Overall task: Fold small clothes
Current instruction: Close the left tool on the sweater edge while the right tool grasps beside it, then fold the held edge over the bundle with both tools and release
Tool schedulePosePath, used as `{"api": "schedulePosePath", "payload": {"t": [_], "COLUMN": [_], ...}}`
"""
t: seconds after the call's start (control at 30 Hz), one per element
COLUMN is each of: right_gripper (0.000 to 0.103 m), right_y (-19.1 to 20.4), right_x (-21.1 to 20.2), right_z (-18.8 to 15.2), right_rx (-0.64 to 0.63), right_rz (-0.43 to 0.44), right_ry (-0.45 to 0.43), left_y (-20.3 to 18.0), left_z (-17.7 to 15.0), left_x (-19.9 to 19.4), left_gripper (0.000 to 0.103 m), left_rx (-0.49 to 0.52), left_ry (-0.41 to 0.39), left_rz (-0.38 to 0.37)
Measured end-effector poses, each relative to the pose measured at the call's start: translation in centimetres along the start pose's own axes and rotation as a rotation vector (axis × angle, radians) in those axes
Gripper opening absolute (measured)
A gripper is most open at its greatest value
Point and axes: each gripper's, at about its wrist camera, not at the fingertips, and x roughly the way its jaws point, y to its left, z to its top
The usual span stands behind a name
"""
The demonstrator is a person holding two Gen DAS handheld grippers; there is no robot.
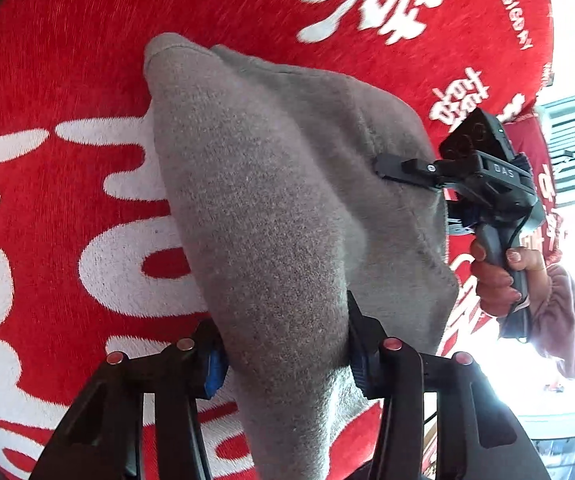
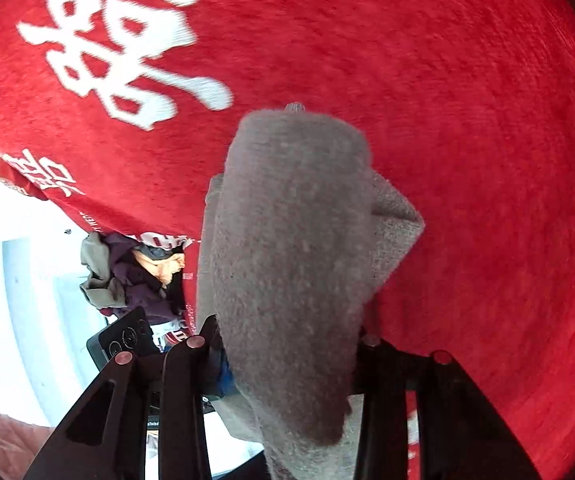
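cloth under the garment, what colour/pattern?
Red cloth with white lettering; clearest in the left wrist view, under the grey garment.

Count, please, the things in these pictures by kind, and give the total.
Grey garment, held by both tools: 1
Hand-held tools, left tool and right tool: 2
Red cloth with white characters: 1
Pile of other clothes: 1; the pieces inside cannot be counted
Total: 5

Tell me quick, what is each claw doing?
Left claw: shut on the fuzzy grey knitted garment.
Right claw: shut on the same grey garment.
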Motion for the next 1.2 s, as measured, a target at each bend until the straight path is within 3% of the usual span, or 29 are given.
{"api": "schedulePosePath", "payload": {"t": [0.3,0.5,0.8,1.0,1.07,1.2], "right_gripper": [0.04,0.04,0.04,0.04,0.041,0.047], "right_y": [6.1,10.0,11.1,9.7,9.2,9.4], "right_x": [0.4,3.8,12.2,17.2,17.1,16.8], "right_z": [-4.5,-8.9,-13.6,-13.6,-13.0,-12.7], "right_rx": [0.006,0.005,0.026,0.008,0.019,-0.033], "right_rz": [0.032,0.066,0.086,-0.041,-0.067,-0.183], "right_ry": [-0.027,-0.001,0.074,0.127,0.101,0.095], "left_y": [0.4,1.1,7.6,12.4,13.2,12.8], "left_z": [-3.4,-6.2,-13.0,-15.6,-16.1,-16.5], "left_x": [-7.4,-11.3,-14.0,-12.2,-12.5,-12.5], "left_gripper": [0.049,0.05,0.05,0.054,0.061,0.065], "left_rx": [0.015,0.024,-0.056,-0.11,-0.142,-0.138], "left_ry": [-0.063,-0.064,-0.046,0.008,-0.014,-0.019], "left_rz": [-0.062,-0.018,0.069,0.196,0.197,0.234]}}
